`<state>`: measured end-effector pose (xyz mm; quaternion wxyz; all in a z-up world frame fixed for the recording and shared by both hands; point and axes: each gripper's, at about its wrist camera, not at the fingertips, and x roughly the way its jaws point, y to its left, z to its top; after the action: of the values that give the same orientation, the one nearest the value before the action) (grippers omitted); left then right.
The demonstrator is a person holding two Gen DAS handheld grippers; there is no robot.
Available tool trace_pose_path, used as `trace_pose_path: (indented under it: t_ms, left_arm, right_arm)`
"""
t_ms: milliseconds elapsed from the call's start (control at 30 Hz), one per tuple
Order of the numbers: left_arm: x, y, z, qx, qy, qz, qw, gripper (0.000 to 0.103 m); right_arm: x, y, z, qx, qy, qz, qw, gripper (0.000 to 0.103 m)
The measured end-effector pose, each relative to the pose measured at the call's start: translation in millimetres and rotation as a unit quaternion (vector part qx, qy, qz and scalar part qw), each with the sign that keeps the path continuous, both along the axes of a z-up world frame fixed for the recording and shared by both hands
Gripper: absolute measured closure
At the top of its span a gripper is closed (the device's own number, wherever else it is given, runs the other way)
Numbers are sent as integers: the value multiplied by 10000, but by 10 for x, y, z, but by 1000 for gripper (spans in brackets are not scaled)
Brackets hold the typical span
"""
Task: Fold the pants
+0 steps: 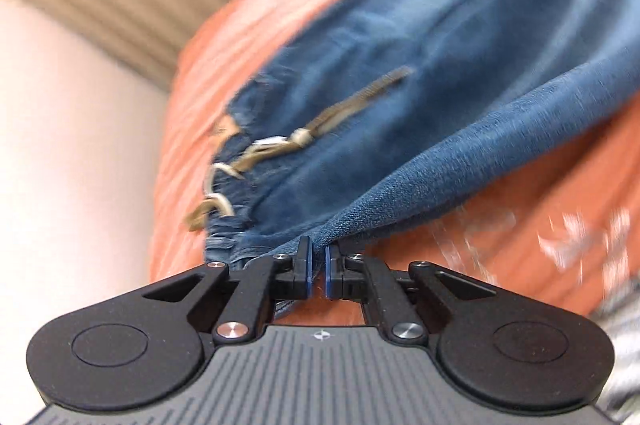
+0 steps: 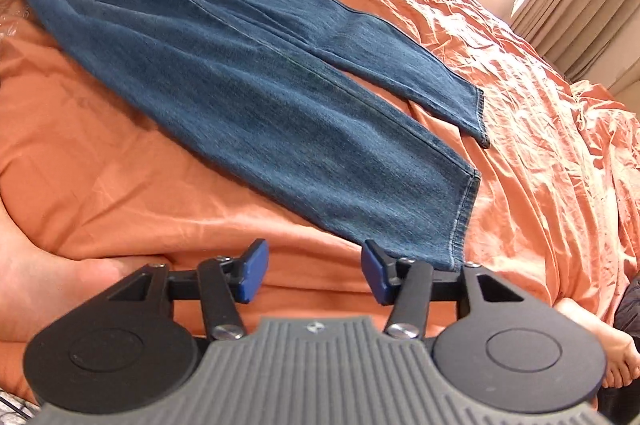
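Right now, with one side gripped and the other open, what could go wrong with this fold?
1. The left tongs pinch only a thin edge at the waist of the jeans; it may slip out.
2. The right tongs are open, short of the near leg hem; they may pinch the orange bedsheet too.

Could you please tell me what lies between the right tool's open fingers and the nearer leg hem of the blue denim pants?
Only bare orange bedsheet separates the right tool from the blue denim pants, seen in the right wrist view.
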<state>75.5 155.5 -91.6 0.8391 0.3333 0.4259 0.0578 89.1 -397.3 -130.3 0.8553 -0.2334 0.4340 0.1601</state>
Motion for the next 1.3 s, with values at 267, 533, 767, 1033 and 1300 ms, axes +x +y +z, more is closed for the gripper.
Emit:
trace_pose_path:
  t_ms: [267, 533, 767, 1033, 1300]
  left_arm:
    - [166, -108, 235, -230, -309, 587, 9975, 98]
    - [222, -107, 252, -238, -240, 770, 9965, 98]
    - [226, -66, 250, -436, -284, 907, 9945, 98]
    - [174, 48, 425, -847, -710, 952, 9893, 97]
    - [588, 103, 1112, -1047, -1422, 1056, 9786, 98]
  right_arm:
    - [399, -245, -240, -618, -257, 198, 9976, 70]
    - [344, -199, -562, -1069, -177, 664, 9919, 64]
    - [257, -50, -567, -1324, -725, 924, 9842, 100]
    - [299, -178, 113, -790, -1699, 235, 9820, 103]
    - [959, -191, 1056, -176, -2173, -632, 9739, 103]
